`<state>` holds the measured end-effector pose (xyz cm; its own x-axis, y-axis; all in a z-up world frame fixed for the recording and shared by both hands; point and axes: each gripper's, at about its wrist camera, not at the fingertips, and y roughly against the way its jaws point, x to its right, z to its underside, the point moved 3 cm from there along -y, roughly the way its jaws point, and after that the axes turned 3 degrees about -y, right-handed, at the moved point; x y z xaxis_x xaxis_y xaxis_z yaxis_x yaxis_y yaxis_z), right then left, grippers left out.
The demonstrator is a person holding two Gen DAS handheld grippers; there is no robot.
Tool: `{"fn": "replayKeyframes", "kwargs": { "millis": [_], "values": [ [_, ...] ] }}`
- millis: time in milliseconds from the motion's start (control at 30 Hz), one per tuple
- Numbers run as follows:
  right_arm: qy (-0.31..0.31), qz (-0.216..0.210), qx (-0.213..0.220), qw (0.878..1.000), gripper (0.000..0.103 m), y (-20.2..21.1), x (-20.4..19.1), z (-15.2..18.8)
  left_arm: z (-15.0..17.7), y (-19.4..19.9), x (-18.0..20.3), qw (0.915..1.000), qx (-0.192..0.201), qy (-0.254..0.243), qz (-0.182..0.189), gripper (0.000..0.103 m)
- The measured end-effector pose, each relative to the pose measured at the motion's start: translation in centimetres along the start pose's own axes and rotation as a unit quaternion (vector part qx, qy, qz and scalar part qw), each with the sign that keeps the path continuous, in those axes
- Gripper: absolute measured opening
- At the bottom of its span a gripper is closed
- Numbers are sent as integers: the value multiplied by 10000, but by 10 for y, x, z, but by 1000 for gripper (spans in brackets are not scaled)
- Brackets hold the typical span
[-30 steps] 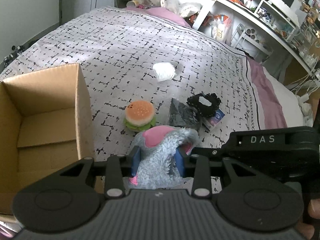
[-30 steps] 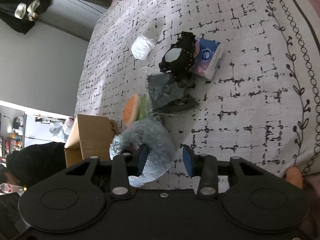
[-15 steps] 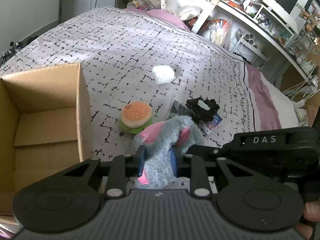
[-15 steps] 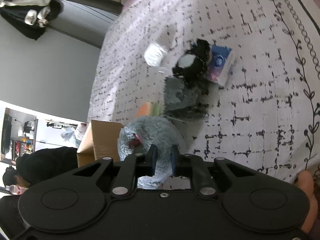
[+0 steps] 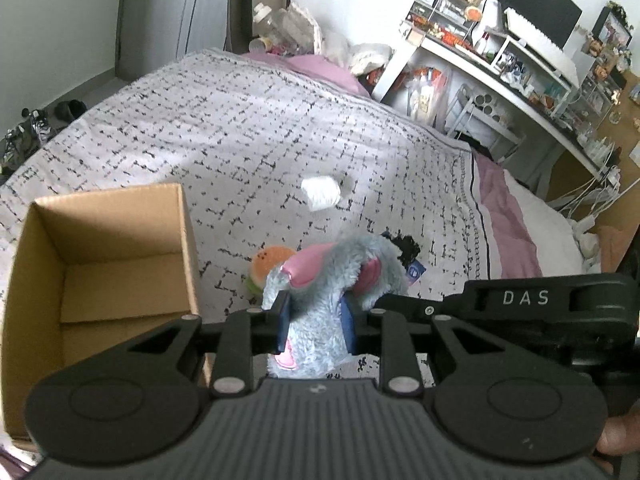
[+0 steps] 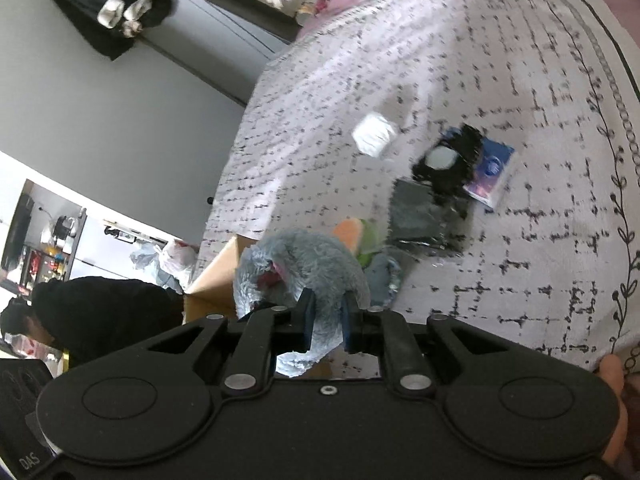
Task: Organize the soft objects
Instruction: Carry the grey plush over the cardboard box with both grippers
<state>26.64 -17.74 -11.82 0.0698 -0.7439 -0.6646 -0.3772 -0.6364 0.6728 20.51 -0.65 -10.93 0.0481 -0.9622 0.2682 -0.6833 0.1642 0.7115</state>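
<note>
A grey plush toy (image 5: 332, 280) with pink ears is held above the bed by both grippers. My left gripper (image 5: 316, 320) is shut on its body. My right gripper (image 6: 326, 320) is shut on it from the other side, and the plush (image 6: 304, 268) fills the gap between its fingers. An open cardboard box (image 5: 104, 272) stands on the bed to the left, its inside bare. A burger plush (image 5: 268, 268) lies just behind the grey toy; it also shows in the right wrist view (image 6: 358, 236).
On the patterned bedspread (image 5: 240, 140) lie a white bundle (image 5: 320, 194), a dark grey cloth (image 6: 420, 216), a black scrunchie (image 6: 448, 160) and a blue tissue pack (image 6: 490, 172). A cluttered desk (image 5: 520, 80) runs along the right. A person in black (image 6: 92, 312) crouches beside the bed.
Both grippers have closed on the grey plush and lifted it off the bed. The right gripper went from open to shut. The view has risen and shifted toward the box.
</note>
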Motion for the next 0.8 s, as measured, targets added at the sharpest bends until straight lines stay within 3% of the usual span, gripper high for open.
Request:
{"fn": "replayKeyframes", "kwargs": {
  "millis": [433, 800],
  "values": [
    [404, -164, 82, 9990, 14, -11, -57, 3, -16, 38, -32, 9990, 376, 218, -68, 25],
    [678, -240, -79, 9974, 14, -45, -102, 19, -17, 55, -86, 9963, 559, 621, -177, 25]
  ]
}}
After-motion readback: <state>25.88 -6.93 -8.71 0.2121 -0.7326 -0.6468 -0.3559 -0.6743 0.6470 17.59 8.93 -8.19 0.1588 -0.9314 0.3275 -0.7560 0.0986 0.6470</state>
